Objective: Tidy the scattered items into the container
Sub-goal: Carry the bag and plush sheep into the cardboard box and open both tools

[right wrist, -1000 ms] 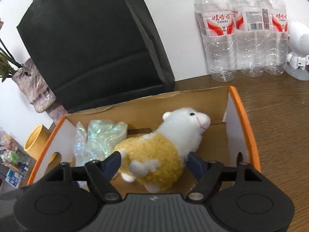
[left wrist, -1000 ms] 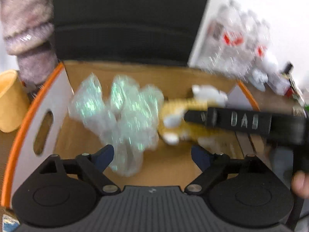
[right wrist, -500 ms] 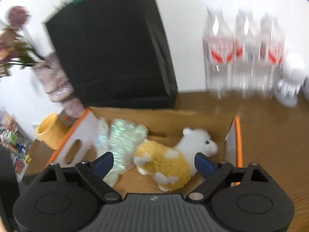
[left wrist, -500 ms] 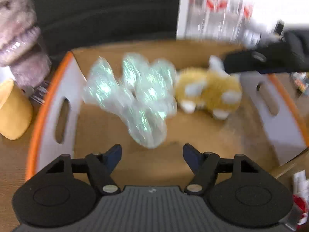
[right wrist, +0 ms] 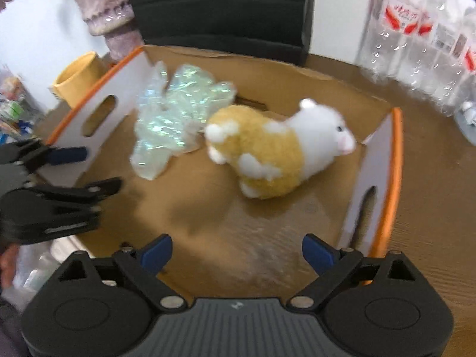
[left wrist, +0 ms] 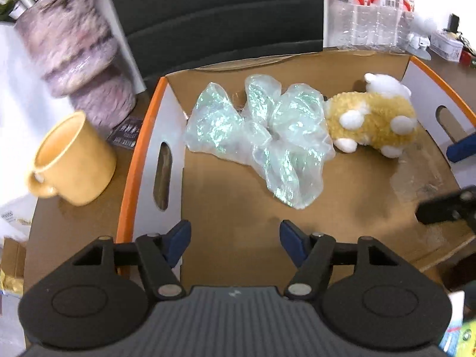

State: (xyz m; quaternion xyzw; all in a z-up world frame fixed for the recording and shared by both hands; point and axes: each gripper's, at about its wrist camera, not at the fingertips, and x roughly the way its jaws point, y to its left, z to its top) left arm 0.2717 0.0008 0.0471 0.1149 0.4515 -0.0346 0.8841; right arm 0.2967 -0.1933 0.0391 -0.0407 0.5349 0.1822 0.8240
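Note:
An open cardboard box (left wrist: 135, 160) with an orange rim holds a crumpled iridescent plastic bag (left wrist: 261, 136) and a yellow-and-white plush animal (left wrist: 372, 119) lying side by side. My left gripper (left wrist: 235, 238) hovers over the box's near left floor. Its jaws are closing with nothing between them. My right gripper (right wrist: 238, 253) stands wide open and empty over the near right part of the box (right wrist: 392, 178), short of the plush animal (right wrist: 276, 148) and the plastic bag (right wrist: 175, 116). Each gripper shows at the edge of the other's view: the right gripper (left wrist: 452, 178), the left gripper (right wrist: 80, 172).
A yellow mug (left wrist: 71, 160) and a fuzzy purple vase (left wrist: 80, 47) stand left of the box. A black bag (left wrist: 214, 15) rises behind it. Water bottles (right wrist: 422, 35) line the back right on the wooden table (right wrist: 440, 196). Small clutter sits at both far edges.
Both grippers have drawn back toward the box's near side. The bag and the plush, earlier between the jaws, now lie free on the box floor. The left jaws have narrowed and the right have widened.

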